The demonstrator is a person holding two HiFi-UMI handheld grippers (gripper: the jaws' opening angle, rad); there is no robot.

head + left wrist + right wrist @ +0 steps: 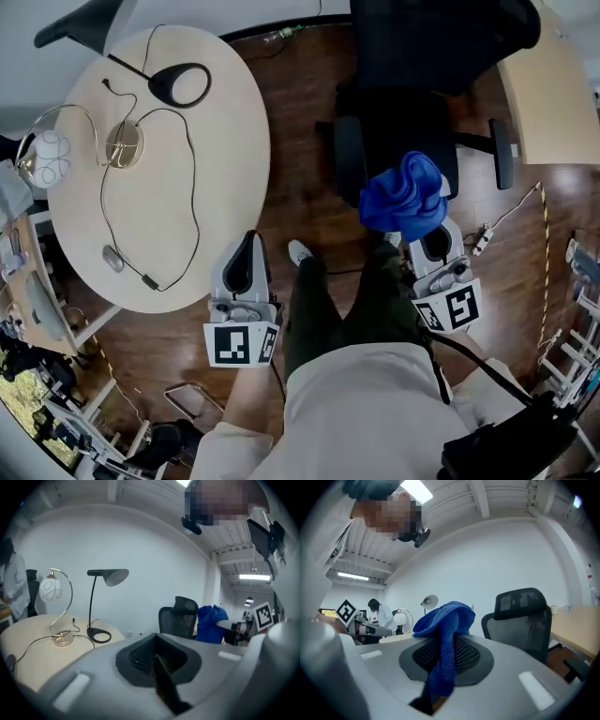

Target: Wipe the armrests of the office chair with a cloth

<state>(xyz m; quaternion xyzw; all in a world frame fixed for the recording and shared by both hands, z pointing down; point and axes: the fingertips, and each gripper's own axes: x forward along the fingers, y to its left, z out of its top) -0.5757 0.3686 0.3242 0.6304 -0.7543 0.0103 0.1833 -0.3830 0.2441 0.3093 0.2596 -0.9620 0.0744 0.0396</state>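
Cloth (405, 197), blue and bunched, sits clamped in the right gripper (424, 240). Its fingers (436, 247) are closed on a narrow fold. In the right gripper view the cloth (443, 634) rises out of the closed right gripper (439, 679) and flops over in a loose heap above it. The left gripper (250, 236) is on the other side of the person's legs (323, 300). The left gripper view shows its fingers (165, 688) pressed fully together, so the left gripper (161, 667) has nothing in it. Both grippers are held in the air above the wooden floor (300, 131), touching nothing else. A white shoe (299, 252) shows between them.

Just left of the left gripper lies a round tabletop (225, 141). It carries a black lamp (183, 84), a globe lamp (47, 157) and trailing cables (195, 216). Ahead of the right gripper stands the black chair (412, 66), seat toward the person, with its two armrests (349, 159) running along either side of the seat. In the head view the cloth hangs over the seat's near edge, clear of both armrests. In the right gripper view the chair (525, 616) stands beyond the cloth and to its right. A second, pale tabletop (553, 103) lies right of the chair. Farther off, a person in white (382, 616) stands by a white wall (487, 559).
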